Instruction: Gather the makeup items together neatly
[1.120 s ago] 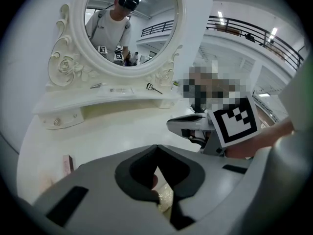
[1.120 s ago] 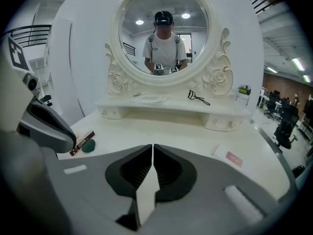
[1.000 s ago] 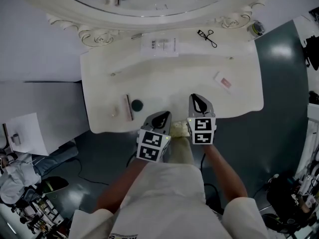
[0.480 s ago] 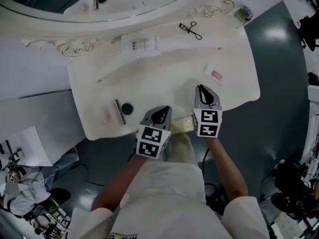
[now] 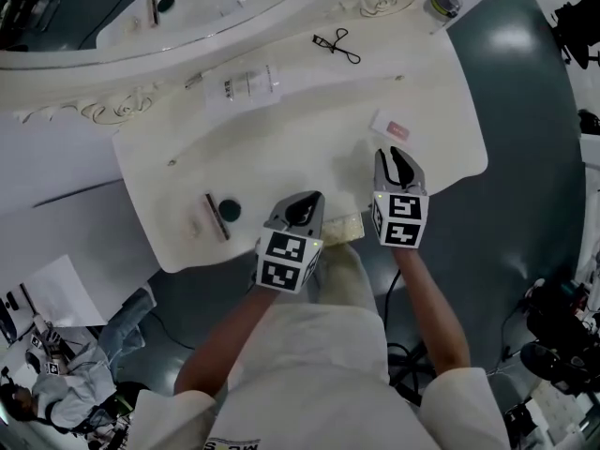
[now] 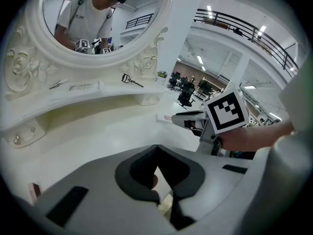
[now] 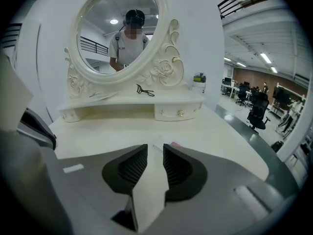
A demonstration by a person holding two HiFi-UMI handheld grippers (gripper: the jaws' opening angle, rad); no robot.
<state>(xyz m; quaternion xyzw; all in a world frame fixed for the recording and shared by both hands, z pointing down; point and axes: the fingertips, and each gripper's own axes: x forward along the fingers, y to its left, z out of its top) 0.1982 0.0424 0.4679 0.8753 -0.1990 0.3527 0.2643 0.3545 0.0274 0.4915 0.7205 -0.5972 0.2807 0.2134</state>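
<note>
The white table [image 5: 309,148] with its oval mirror [image 7: 98,38] carries makeup items that lie well apart, so nothing is gathered yet. On the raised shelf under the mirror are a clear printed packet [image 5: 241,86], an eyelash curler [image 5: 337,44] and a small jar [image 5: 441,4]. On the lower top, a pink sachet [image 5: 391,127] sits near the right edge, and a dark round compact [image 5: 229,211] lies just beside a thin stick [image 5: 216,217] at the left front. The right gripper [image 5: 398,156] points at the sachet, its fingers [image 7: 134,165] narrowly apart and just opened, with only bare table between them. The left gripper [image 5: 302,204] hangs over the front edge with its fingers [image 6: 142,173] closed tip to tip on nothing. The likeliest trouble is the sachet: it is flat and thin, so fingers this narrow may skate over it or nudge it toward the nearby edge and off the table. The left fingers would also need to open before they could take the compact or the stick. Only the head view shows the compact and stick and how far the items are spread. Only the right gripper view shows the slim gap between that gripper's fingers, and the left gripper view shows the sachet just ahead of the right gripper's tips.
</note>
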